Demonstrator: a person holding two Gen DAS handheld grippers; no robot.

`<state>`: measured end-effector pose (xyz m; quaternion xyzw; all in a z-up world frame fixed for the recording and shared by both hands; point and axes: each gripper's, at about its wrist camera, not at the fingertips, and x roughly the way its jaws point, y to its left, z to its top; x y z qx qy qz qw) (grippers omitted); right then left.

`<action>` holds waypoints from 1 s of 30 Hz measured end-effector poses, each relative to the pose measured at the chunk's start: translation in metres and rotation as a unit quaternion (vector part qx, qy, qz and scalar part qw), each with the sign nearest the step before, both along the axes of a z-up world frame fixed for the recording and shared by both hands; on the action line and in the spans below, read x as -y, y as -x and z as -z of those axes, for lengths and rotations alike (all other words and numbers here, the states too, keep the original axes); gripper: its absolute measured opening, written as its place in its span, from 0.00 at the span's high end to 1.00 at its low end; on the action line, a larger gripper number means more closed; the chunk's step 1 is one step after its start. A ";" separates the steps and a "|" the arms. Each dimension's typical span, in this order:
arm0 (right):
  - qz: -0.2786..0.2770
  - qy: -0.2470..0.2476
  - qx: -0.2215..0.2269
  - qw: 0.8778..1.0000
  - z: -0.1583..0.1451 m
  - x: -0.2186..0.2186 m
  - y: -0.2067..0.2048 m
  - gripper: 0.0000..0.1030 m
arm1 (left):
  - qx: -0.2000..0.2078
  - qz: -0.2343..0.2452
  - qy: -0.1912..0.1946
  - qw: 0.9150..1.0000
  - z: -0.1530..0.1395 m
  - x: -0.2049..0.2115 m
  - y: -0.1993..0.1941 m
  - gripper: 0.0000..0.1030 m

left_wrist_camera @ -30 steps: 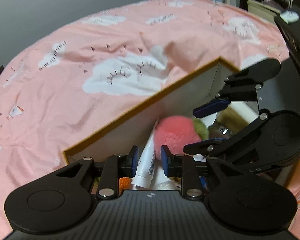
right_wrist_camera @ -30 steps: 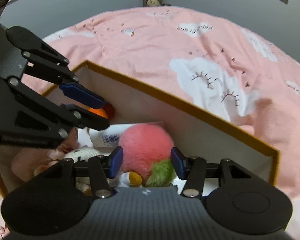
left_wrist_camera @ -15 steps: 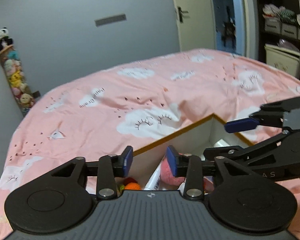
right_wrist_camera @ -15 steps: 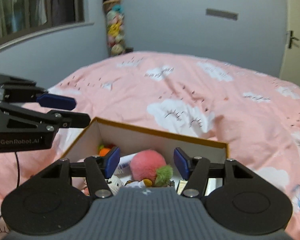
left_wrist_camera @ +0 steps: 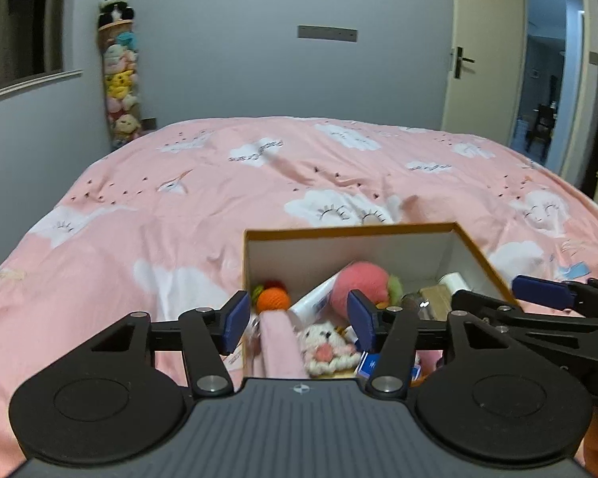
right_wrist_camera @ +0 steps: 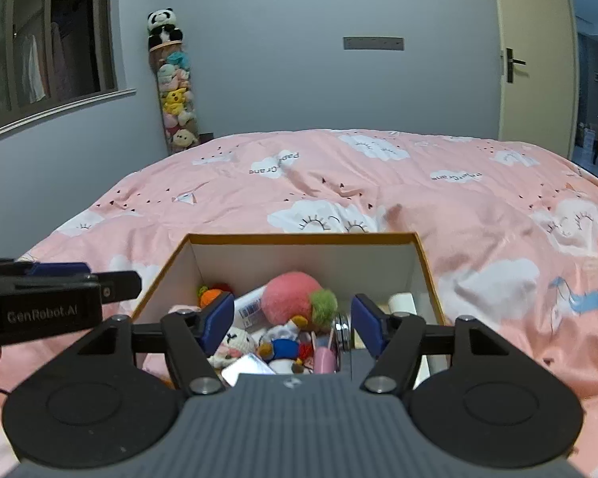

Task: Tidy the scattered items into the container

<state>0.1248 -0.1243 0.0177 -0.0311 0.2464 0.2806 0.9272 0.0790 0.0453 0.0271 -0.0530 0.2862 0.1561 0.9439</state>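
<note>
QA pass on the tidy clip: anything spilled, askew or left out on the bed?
Nothing stands out. The box sits upright on the pink duvet, with the pink plush ball, white tube and other toys inside. No loose items show on the visible bedding. Both grippers are empty, jaws opening.

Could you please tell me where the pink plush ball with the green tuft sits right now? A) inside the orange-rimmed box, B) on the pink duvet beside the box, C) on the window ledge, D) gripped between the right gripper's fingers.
A: the pink plush ball lies among the other toys inside the orange-rimmed box, with nothing gripping it.
</note>
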 end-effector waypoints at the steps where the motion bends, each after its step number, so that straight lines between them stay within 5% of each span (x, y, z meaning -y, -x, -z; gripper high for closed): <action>1: 0.004 0.004 0.003 1.000 0.003 -0.001 0.003 0.34 | -0.002 -0.002 -0.002 1.000 0.003 0.001 0.001 0.36; 14: 0.011 0.035 -0.035 0.999 0.050 -0.010 0.004 0.34 | -0.037 -0.015 0.010 0.999 0.043 0.007 -0.003 0.33; 30: 0.017 0.053 -0.025 0.998 0.055 -0.013 0.003 0.34 | -0.066 -0.015 0.008 0.998 0.057 0.008 -0.008 0.31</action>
